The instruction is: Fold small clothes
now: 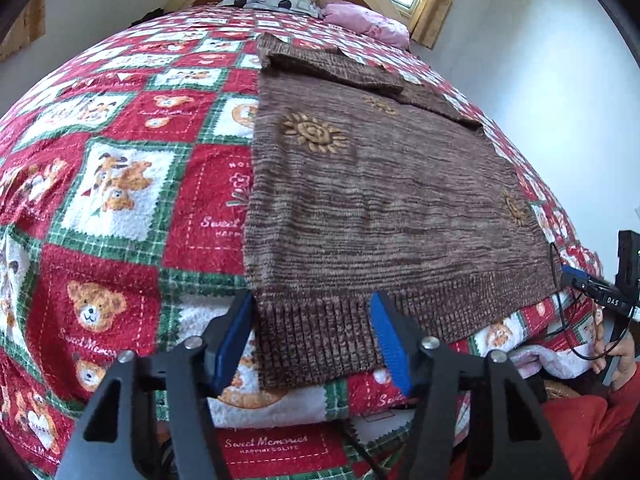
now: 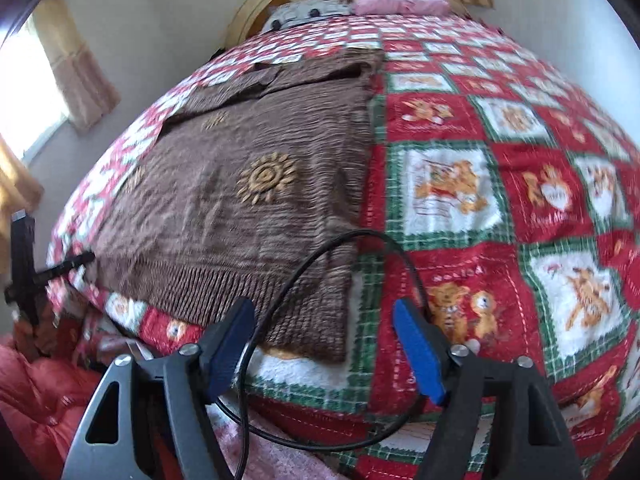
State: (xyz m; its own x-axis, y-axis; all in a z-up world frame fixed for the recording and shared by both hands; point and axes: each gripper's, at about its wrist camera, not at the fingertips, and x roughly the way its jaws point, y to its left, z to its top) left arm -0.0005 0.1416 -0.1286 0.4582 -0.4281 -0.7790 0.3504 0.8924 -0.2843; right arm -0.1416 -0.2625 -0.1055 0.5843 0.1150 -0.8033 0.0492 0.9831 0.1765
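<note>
Brown sweater (image 1: 380, 208) lies flat on quilted bed (image 1: 120, 200).

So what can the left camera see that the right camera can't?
Only the left wrist view shows the left gripper astride the sweater's ribbed hem, and a hand at the right edge. Only the right wrist view shows the right gripper over the sweater's other near corner, with a black cable looping across. Both show the brown sweater on the teddy-bear blanket and the pink pillow.
</note>
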